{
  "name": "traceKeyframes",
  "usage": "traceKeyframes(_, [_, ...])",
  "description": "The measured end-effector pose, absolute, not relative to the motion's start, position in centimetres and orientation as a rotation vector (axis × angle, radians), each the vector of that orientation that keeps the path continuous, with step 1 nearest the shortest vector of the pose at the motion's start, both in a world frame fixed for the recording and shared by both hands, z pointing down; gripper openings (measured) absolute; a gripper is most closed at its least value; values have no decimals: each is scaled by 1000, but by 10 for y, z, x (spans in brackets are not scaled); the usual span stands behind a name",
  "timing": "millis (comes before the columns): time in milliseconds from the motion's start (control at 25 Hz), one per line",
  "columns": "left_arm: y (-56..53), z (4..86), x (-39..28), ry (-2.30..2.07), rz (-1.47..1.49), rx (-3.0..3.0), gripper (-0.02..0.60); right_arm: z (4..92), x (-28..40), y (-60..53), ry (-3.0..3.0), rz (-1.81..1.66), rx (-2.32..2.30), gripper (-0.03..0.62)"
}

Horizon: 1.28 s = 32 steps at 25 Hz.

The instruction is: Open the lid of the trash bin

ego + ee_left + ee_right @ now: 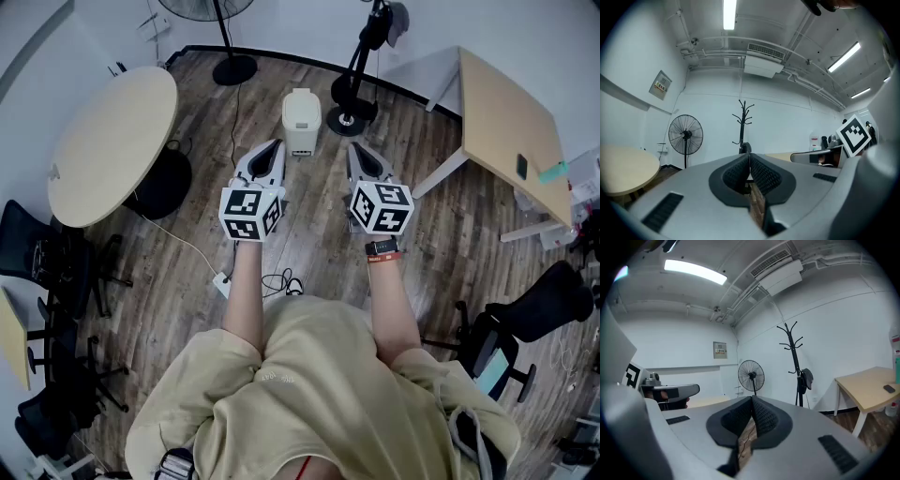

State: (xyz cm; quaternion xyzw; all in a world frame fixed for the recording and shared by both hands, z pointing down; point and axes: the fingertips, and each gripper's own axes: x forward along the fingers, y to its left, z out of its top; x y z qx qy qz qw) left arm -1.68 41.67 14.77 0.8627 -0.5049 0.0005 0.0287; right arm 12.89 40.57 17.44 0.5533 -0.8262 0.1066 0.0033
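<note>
Wood floor (314,225), a white trash bin (302,122) standing on it, two empty grippers held above.
The bin sits with its lid down just ahead of the jaws, between the two pairs and touching neither. The left gripper (749,157) has its jaws pressed together at the tips with nothing between them, and the right gripper (752,399) likewise.

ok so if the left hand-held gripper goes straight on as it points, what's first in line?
Likely the coat rack by the far wall, dead ahead of the left hand-held gripper in its own level view. The trash bin sits low on the floor, probably beneath that line. Depth unclear.
</note>
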Motion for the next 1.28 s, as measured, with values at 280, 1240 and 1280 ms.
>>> traceKeyframes(280, [394,155,-39,-1542,33,2665,25,179,105,383,-2596,386,1765,14])
traceKeyframes(1240, [319,210,-93,-1643,105,2593,25,233,49,309,-2536,477,1719,15])
traceKeyframes(1280, [310,212,-92,-1656,123,2584,25,235,50,300,-2539,487,1714,15])
